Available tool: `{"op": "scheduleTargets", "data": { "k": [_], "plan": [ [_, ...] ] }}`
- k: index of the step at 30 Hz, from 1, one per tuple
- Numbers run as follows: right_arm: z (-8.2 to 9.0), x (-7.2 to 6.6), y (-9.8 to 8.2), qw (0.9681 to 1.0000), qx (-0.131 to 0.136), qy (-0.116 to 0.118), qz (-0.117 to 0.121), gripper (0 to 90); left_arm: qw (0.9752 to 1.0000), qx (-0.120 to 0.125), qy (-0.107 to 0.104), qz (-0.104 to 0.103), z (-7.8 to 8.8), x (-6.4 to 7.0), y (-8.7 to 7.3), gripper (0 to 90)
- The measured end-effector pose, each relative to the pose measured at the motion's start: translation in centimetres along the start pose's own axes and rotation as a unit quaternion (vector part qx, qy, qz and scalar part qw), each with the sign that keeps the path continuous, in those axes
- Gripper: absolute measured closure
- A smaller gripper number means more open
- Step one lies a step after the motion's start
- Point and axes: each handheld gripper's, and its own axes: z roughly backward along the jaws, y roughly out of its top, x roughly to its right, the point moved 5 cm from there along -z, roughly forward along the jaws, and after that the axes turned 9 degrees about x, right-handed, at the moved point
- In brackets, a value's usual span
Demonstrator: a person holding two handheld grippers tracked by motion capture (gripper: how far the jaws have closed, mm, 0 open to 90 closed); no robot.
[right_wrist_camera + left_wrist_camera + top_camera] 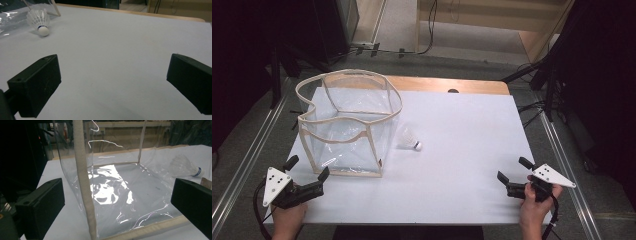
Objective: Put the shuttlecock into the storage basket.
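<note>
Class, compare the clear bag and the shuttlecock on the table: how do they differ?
The clear bag stands upright with its mouth open; the shuttlecock lies on its side. The bag is far bigger and see-through with beige trim; the shuttlecock is white with a round tip. Both rest on the white table, neither held.

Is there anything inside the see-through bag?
No. The clear bag stands open on the white table, and through its walls you see just its shiny bottom. The shuttlecock lies outside, beside it. Glare on the plastic hides small patches of the bottom.
</note>
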Motion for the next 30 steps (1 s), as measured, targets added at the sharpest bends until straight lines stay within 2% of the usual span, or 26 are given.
{"op": "scheduleTargets", "data": {
  "k": [5,11,15,25,30],
  "plan": [
    [0.0,-0.2,0.5,1.0,-0.005,-0.002,0.001,0.0,1.0,0.002,0.0,0.002,0.1,-0.1,0.0,0.0],
    [-0.5,-0.8,1.3,0.9995,-0.022,0.001,0.021,0.0,1.0,0.003,-0.001,0.002,0.1,-0.1,0.0,0.0],
    [-1.1,-1.5,2.0,0.9988,-0.039,0.011,0.027,0.0,1.0,0.003,-0.001,0.003,0.1,-0.1,0.0,0.0],
    [-2.8,-3.0,4.2,0.9973,-0.042,0.043,0.041,0.0,1.0,0.005,-0.002,0.005,0.1,-0.1,0.0,0.0],
    [-3.5,-3.3,5.0,0.9966,-0.047,0.05,0.045,0.0,1.0,0.004,-0.003,0.004,0.1,-0.1,0.0,0.0]
  ]
}}
